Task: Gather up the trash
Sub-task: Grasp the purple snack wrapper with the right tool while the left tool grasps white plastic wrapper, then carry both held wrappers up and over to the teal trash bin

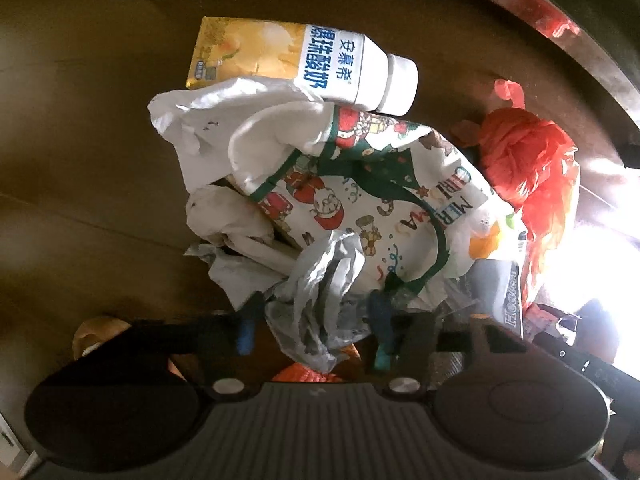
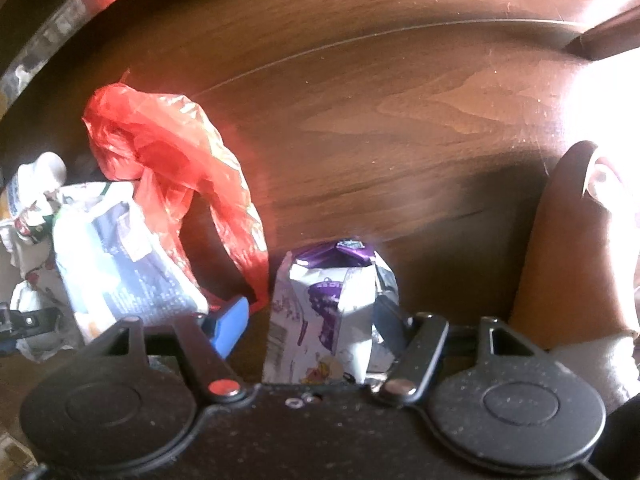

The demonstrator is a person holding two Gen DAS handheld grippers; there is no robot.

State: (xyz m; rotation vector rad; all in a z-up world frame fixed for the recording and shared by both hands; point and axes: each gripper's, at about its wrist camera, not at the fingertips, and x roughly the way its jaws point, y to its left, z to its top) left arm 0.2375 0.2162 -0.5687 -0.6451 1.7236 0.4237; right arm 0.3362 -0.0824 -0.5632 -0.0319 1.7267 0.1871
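Trash lies gathered in one heap on the wooden bench (image 2: 400,120); no bin is visible, so collection appears unfinished.

Left hand-held gripper (image 1: 316,328): jaws apart around a crumpled grey plastic bag (image 1: 324,288), contact unclear.

Right hand-held gripper (image 2: 308,320): jaws apart around a crushed purple-white carton (image 2: 332,320), grip uncertain.

Yogurt bottle (image 1: 304,60) at 12 o'clock reads "安慕希"; the Christmas-print bag (image 1: 360,200) shows "MER…"; red bag (image 1: 532,168) at 2 o'clock.

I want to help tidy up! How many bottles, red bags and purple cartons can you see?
Bottles: 1, the yogurt bottle
Red bags: 1, the red plastic bag
Purple cartons: 1, the crushed carton
Total: 3
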